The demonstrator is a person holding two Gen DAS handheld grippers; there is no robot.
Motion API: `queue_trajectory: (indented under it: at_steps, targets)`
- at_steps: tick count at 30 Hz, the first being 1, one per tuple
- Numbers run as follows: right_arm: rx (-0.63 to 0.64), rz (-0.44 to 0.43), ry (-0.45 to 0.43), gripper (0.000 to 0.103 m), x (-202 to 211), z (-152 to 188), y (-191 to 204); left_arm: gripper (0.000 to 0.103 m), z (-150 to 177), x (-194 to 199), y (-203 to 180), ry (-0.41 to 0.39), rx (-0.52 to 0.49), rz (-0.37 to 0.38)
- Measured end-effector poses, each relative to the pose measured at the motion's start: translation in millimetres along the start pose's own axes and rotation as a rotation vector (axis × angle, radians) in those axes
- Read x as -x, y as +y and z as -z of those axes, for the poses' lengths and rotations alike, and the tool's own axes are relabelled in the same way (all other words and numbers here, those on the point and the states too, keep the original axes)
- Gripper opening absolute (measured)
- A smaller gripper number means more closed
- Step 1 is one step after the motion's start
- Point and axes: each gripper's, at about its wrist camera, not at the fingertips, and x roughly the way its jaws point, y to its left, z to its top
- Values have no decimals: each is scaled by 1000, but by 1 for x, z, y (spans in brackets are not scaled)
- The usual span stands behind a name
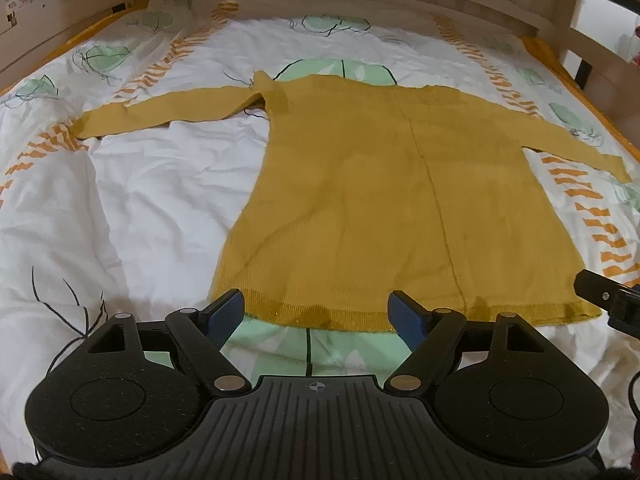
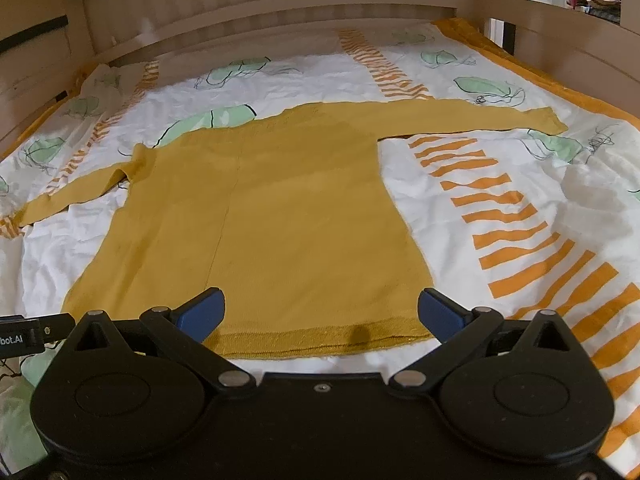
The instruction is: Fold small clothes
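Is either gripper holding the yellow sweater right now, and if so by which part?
Nothing is held. The left gripper and right gripper are both open just above the hem of the yellow sweater, which lies flat on the bedsheet.

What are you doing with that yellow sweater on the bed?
A person is getting ready to fold it. The yellow sweater lies spread flat on the patterned bedcover, both sleeves stretched out sideways. The person holds a grabbing tool in each hand. The left tool and the right tool both hang just above the sweater's bottom hem, wide open. Nothing is gripped and no fold is made yet.
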Motion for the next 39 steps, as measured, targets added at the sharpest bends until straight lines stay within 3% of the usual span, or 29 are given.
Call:
queue_trajectory:
  at_steps: [39]
  targets:
    - [7, -48, 63, 102, -11, -1, 10, 78, 6, -14, 6, 98, 20, 13]
